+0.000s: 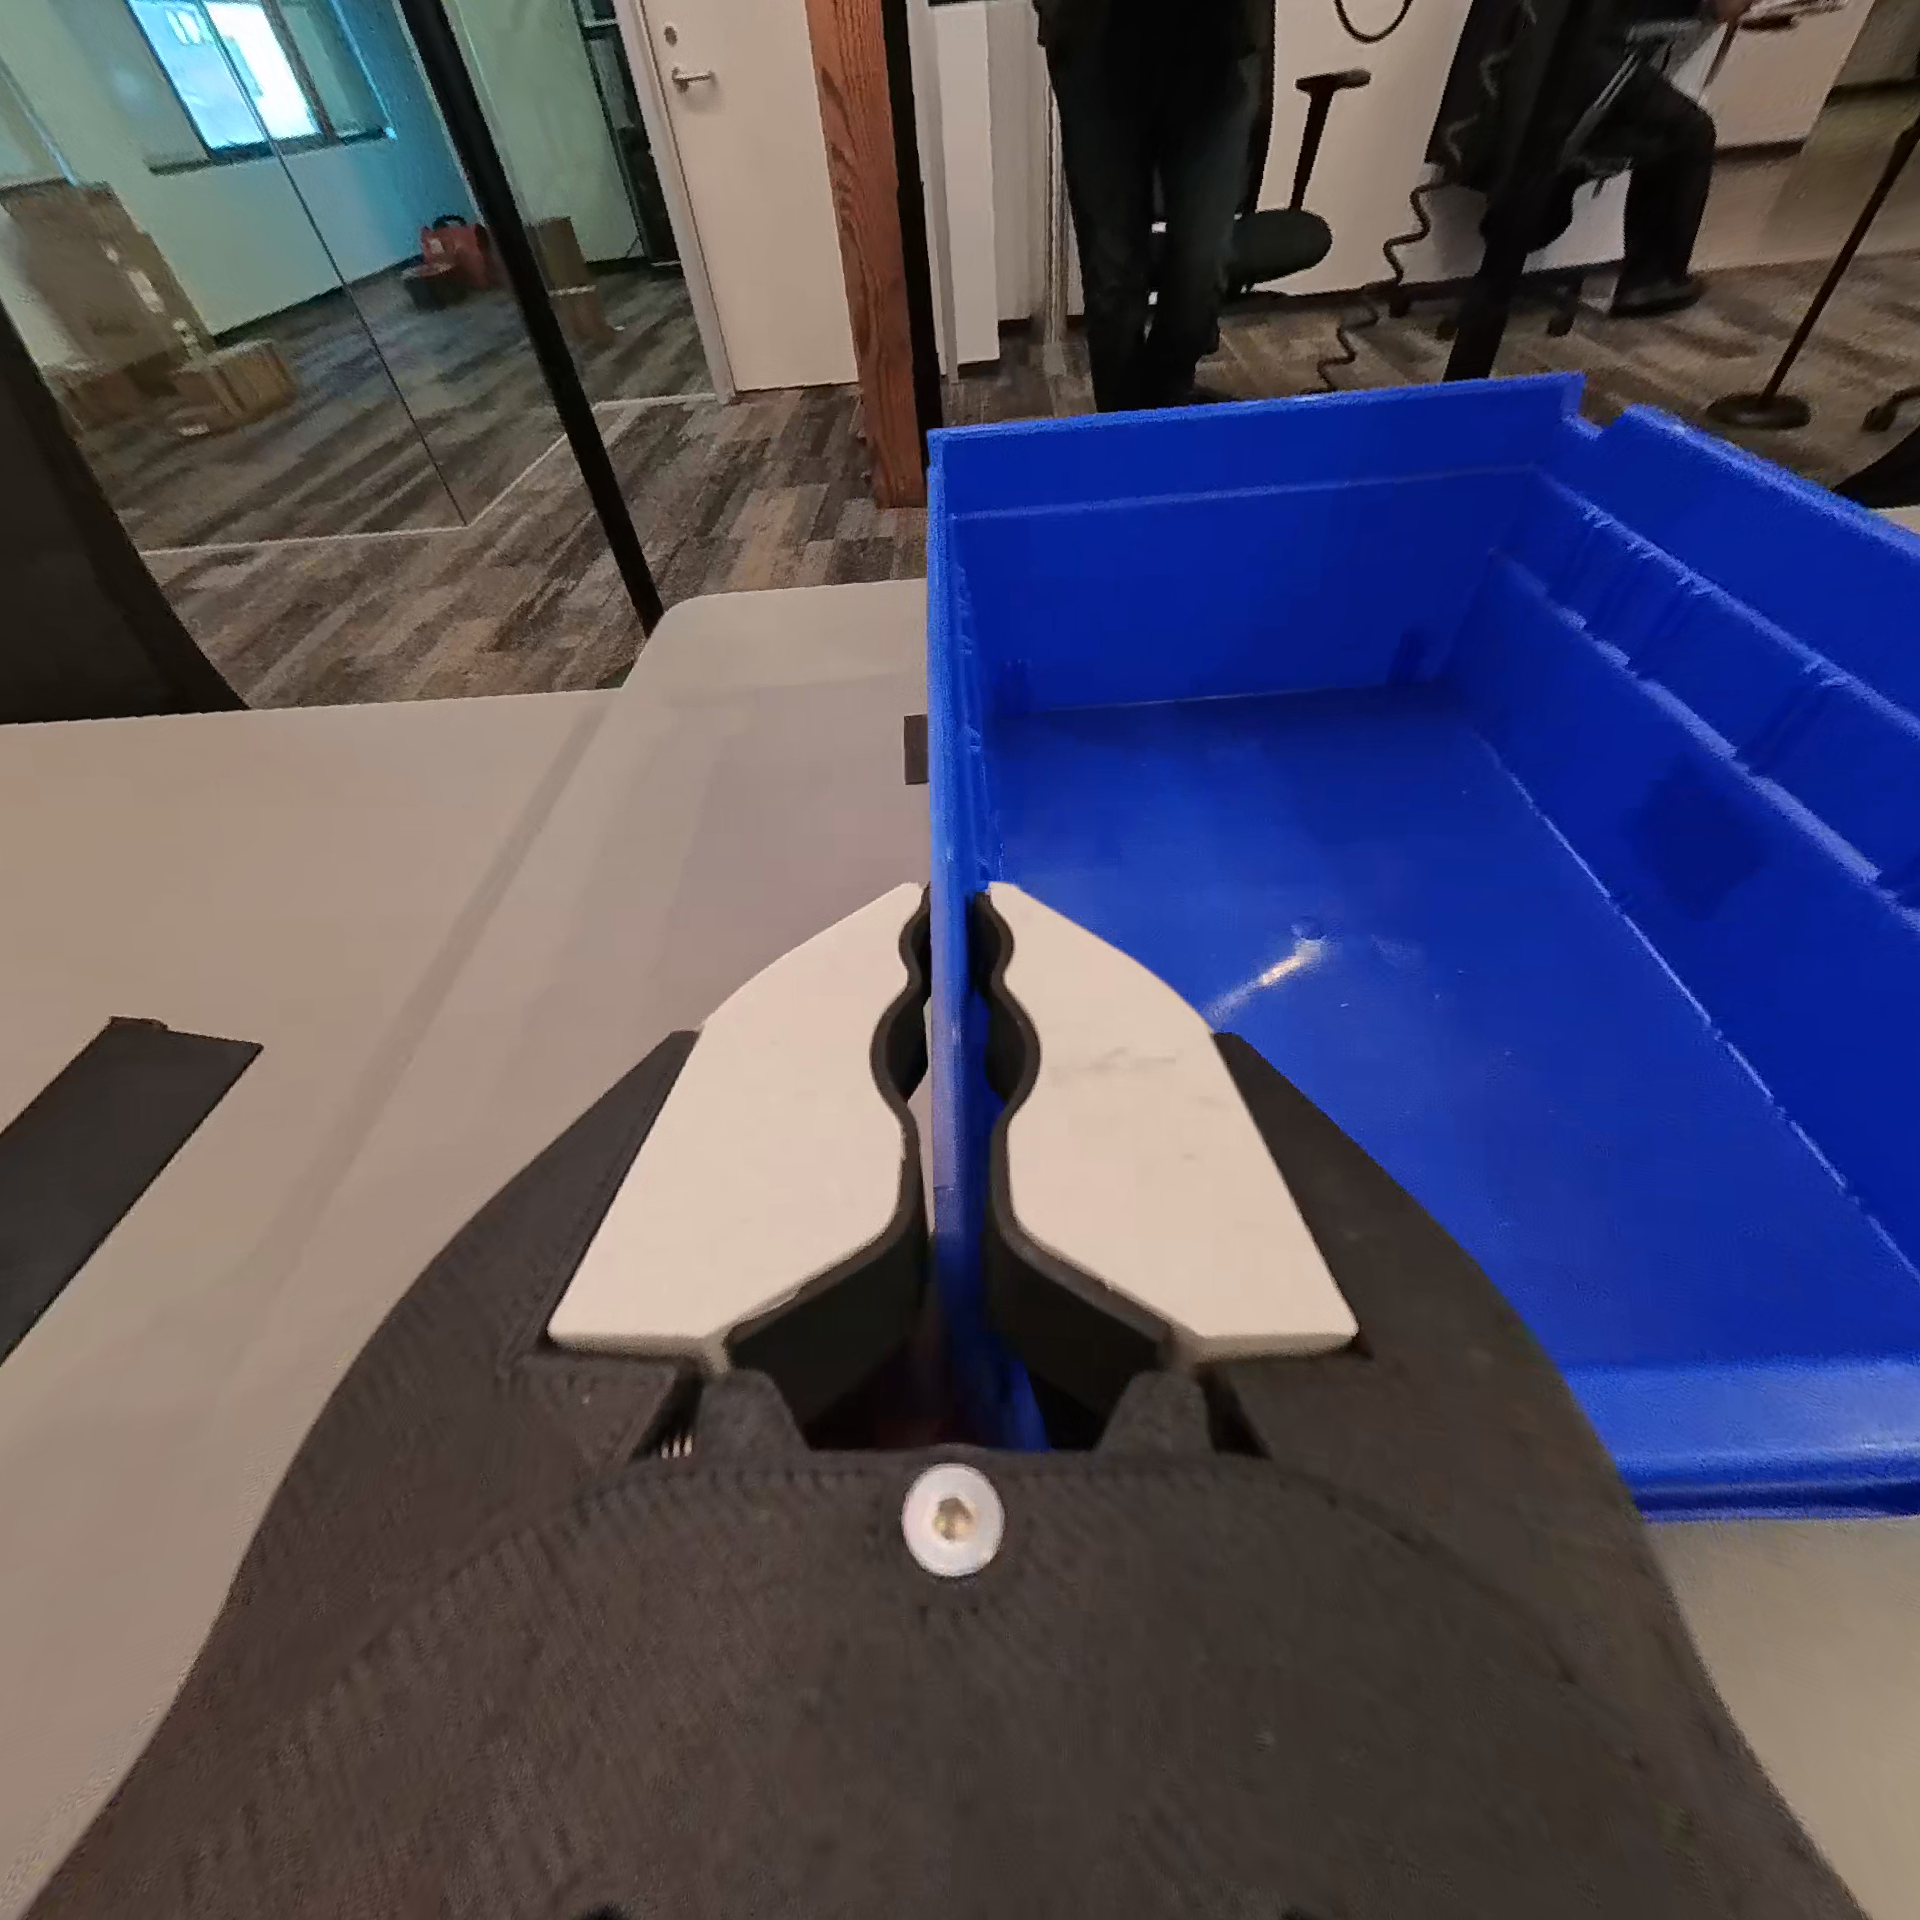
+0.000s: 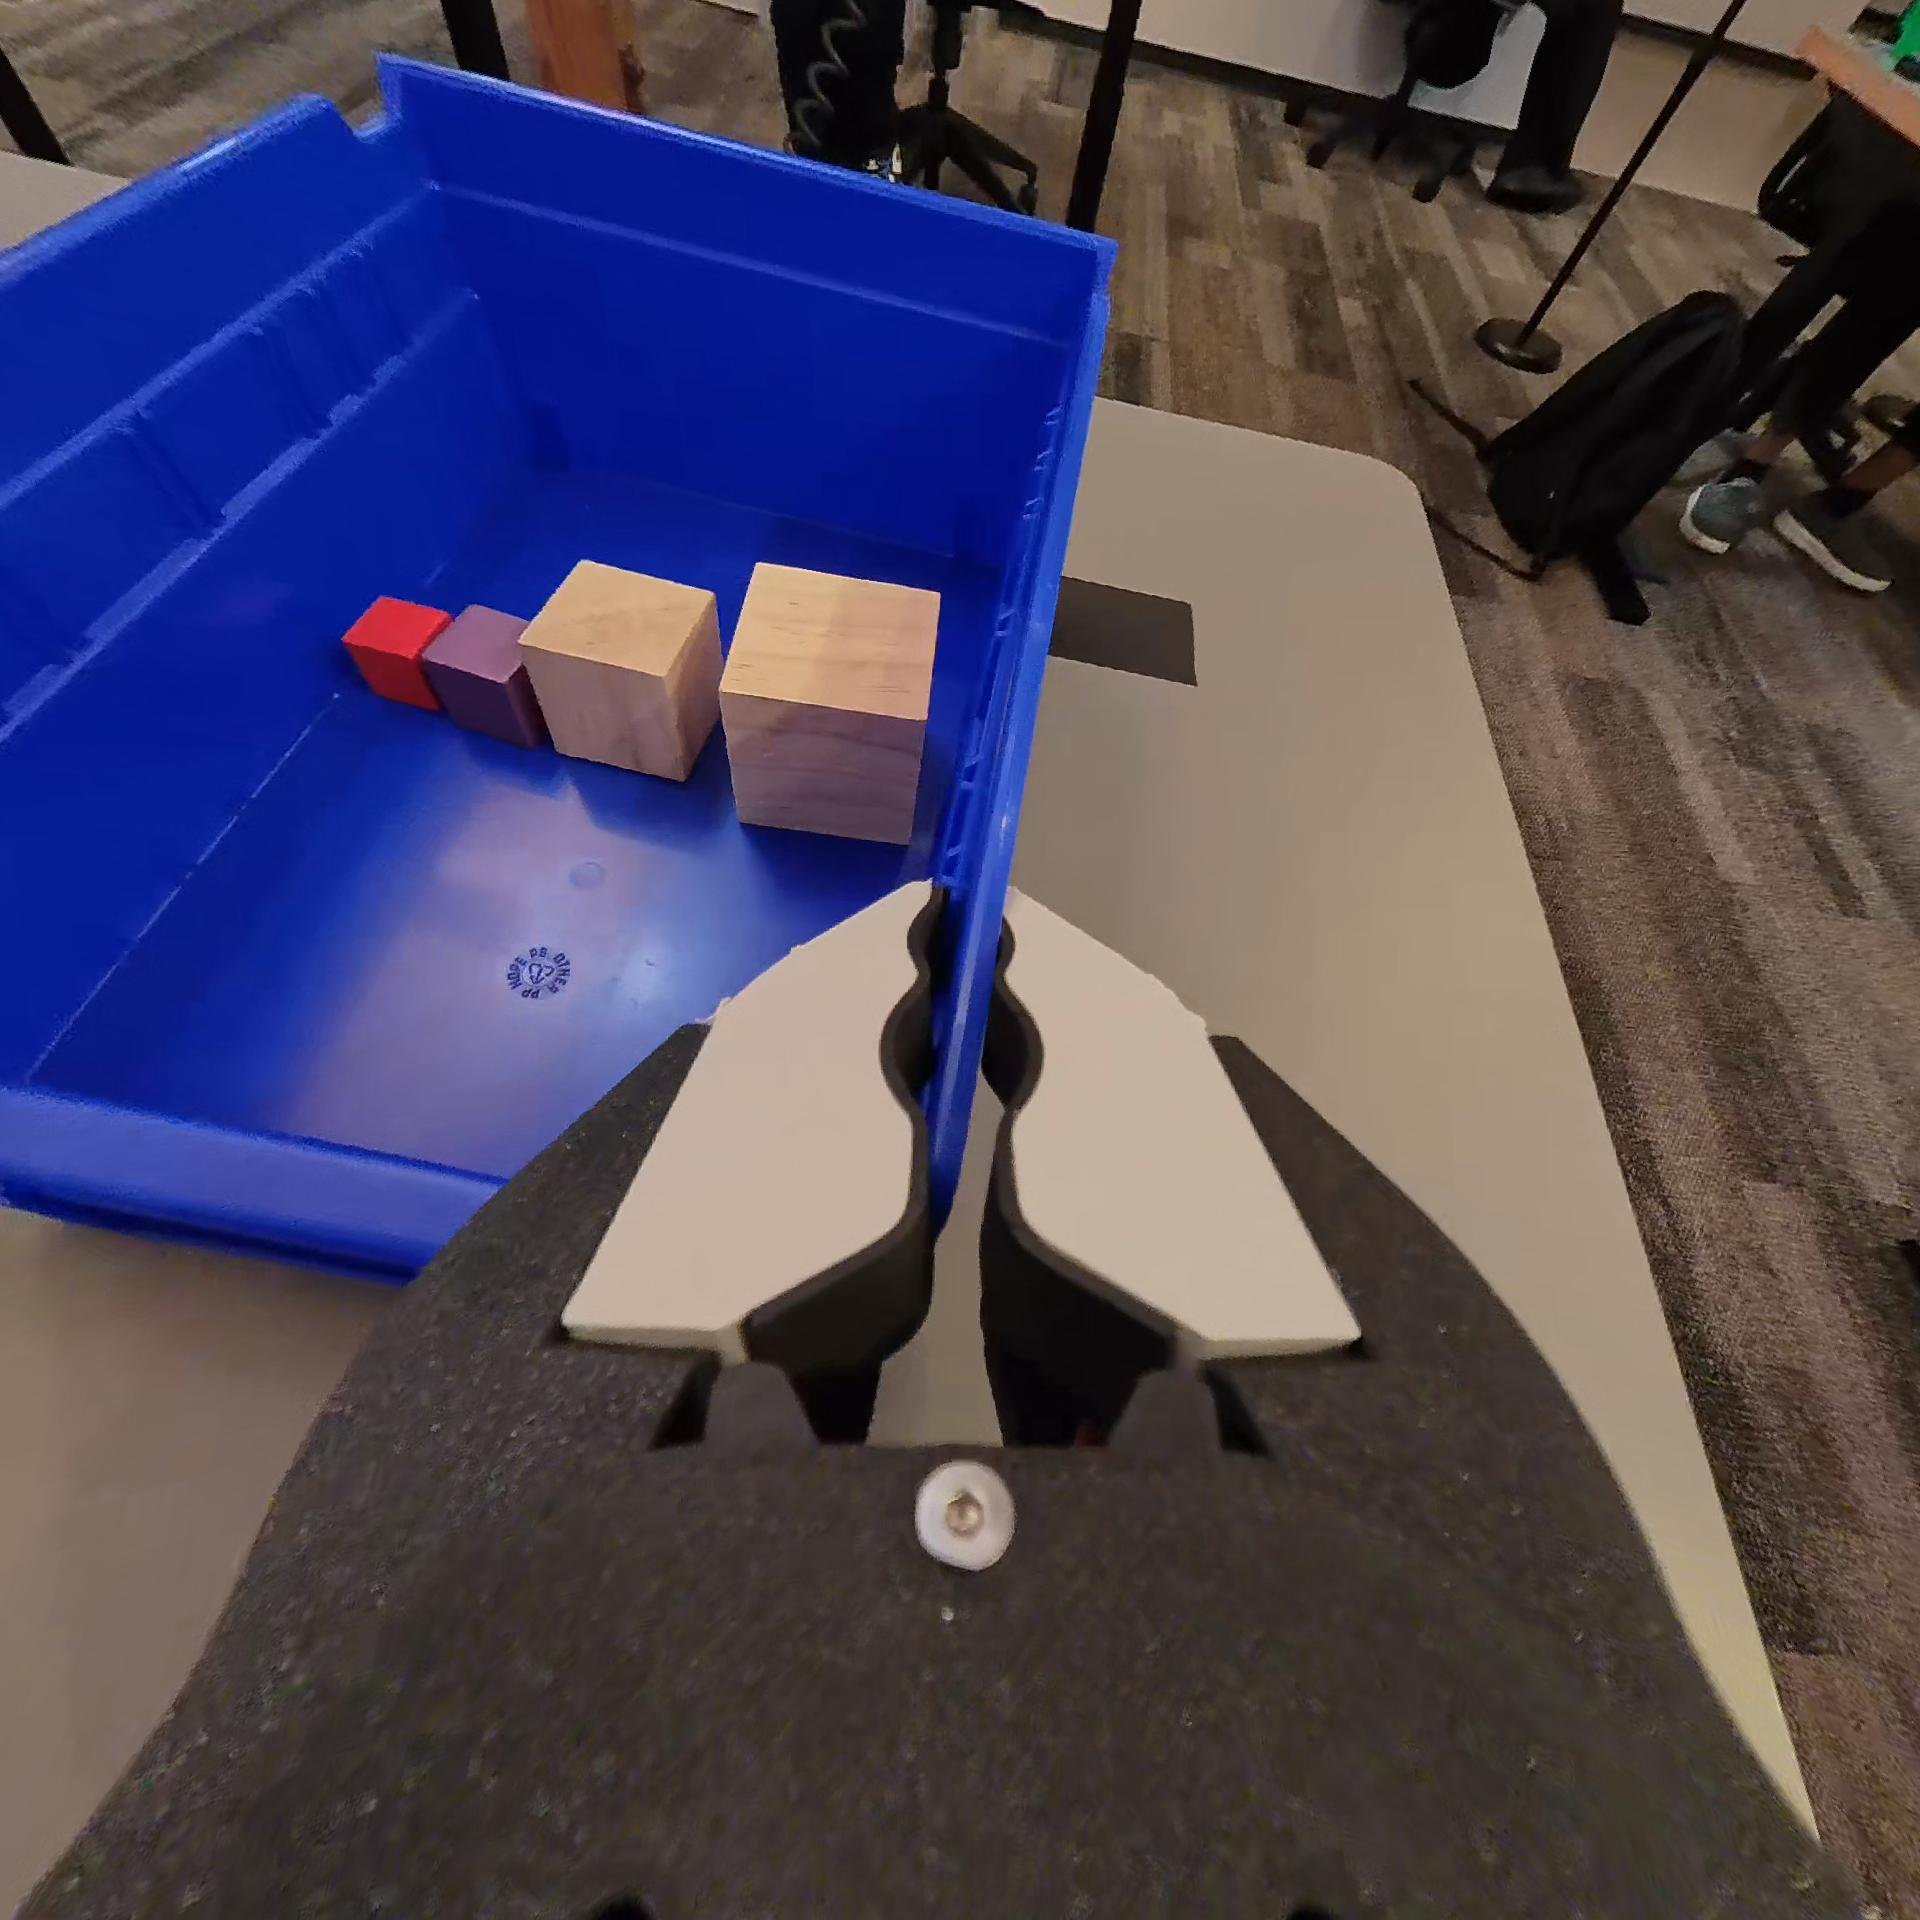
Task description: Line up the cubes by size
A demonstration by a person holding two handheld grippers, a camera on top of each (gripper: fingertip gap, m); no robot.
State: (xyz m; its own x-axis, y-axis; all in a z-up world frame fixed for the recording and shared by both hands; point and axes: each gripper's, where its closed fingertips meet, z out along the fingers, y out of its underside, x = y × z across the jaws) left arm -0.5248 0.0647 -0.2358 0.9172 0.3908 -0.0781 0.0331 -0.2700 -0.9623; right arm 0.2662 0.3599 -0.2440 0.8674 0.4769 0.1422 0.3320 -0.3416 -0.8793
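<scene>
A round moulded mark (image 2: 538,975) with small raised letters sits on the floor of the blue bin (image 2: 260,582); it is the only writing I can find, stamped into the glossy plastic. The bin is hard and smooth, with ribbed walls and a stepped rim, and it stands on my matte grey desk (image 2: 1278,935), which bears flat black rectangles (image 2: 1127,630).

My left tongs (image 1: 948,904) are nipped narrow on the bin's left wall, one pale finger outside and one inside, the wavy black pads pressed to the thin blue edge. My right tongs (image 2: 968,904) clamp the right wall the same way.

The cubes stand in a row on the bin floor near the right wall, growing toward it: a small red cube (image 2: 395,649) with a painted matte face, a purple cube (image 2: 483,673) touching it, then a medium bare-wood cube (image 2: 623,670) with visible grain, slightly turned, and the largest wooden cube (image 2: 826,701) just beside the wall.

Beyond the desk lies streaked grey carpet (image 2: 1662,727).
</scene>
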